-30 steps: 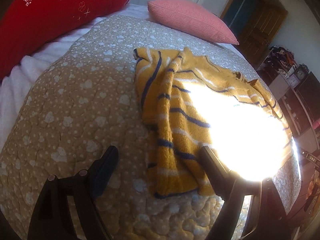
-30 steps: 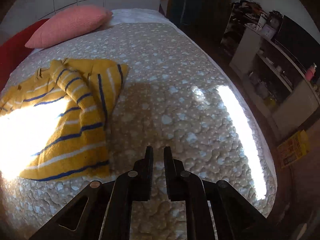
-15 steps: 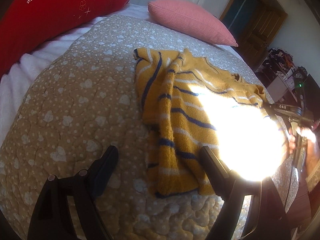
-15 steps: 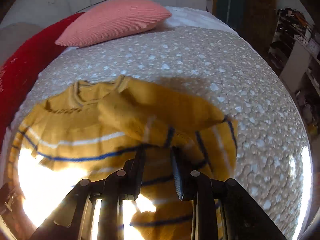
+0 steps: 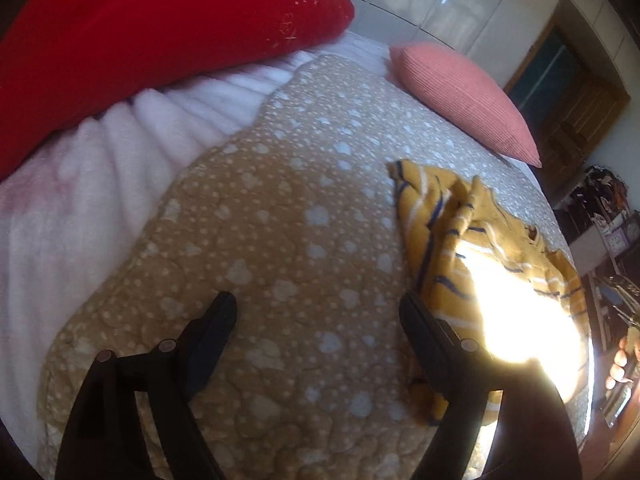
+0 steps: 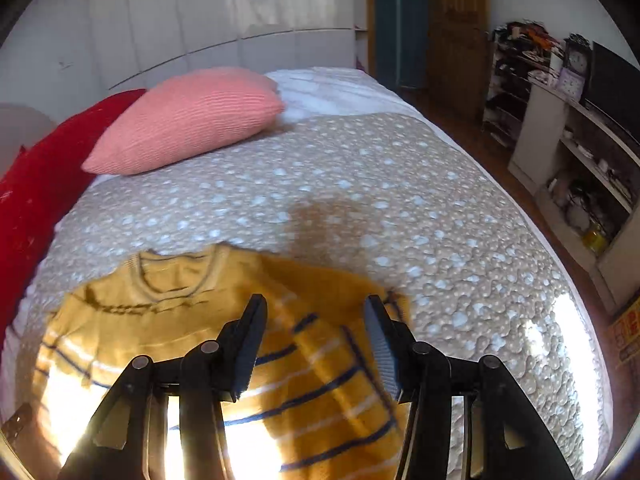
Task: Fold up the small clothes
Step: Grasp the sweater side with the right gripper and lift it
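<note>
A small yellow sweater (image 6: 312,344) with blue and white stripes lies partly folded on the bed, its collar toward the pillows. A bright sun patch washes out part of it. My right gripper (image 6: 316,322) is open and empty, hovering over the sweater's folded sleeve. In the left wrist view the sweater (image 5: 448,240) lies to the right. My left gripper (image 5: 316,312) is open and empty over the bare quilt, its right finger beside the sweater's edge.
The tan quilt (image 5: 260,220) with white spots covers the bed. A red pillow (image 5: 140,28) and a pink pillow (image 6: 188,120) lie at the head. White shelves (image 6: 568,136) with clutter stand past the bed's right side.
My right gripper moved over the sweater and opened from shut. My left gripper shifted left, away from the sweater, and stays open.
</note>
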`<state>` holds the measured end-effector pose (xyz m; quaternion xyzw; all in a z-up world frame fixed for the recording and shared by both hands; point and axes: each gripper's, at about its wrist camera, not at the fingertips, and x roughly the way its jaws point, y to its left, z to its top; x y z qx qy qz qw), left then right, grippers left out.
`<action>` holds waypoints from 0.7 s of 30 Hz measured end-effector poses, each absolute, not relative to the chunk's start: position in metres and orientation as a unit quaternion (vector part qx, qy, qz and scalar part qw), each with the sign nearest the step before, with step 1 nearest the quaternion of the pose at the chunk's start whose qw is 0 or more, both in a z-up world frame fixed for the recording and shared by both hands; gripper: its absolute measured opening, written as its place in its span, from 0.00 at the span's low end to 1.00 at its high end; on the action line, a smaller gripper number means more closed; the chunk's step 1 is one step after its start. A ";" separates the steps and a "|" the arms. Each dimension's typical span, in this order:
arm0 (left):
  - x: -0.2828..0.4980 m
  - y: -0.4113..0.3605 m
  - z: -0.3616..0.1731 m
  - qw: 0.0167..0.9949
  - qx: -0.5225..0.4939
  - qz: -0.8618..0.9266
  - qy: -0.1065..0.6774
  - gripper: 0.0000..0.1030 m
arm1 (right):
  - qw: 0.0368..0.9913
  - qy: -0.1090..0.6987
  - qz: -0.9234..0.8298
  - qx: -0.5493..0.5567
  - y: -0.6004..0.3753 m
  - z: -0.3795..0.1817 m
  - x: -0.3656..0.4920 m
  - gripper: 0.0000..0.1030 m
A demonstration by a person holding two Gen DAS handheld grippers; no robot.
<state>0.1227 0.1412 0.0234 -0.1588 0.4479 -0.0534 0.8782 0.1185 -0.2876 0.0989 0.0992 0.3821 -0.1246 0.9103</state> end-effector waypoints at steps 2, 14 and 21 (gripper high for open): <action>0.120 0.143 0.023 0.881 -0.161 -0.045 0.443 0.80 | 0.916 0.382 -0.072 0.099 -0.257 0.108 0.120 0.57; 0.112 0.178 0.031 0.880 -0.218 -0.049 0.420 0.80 | 0.854 0.496 0.139 0.064 -0.052 0.042 0.187 0.60; 0.114 0.211 0.033 0.877 -0.258 -0.027 0.405 0.80 | 0.854 0.513 0.070 -0.059 0.020 0.001 0.217 0.85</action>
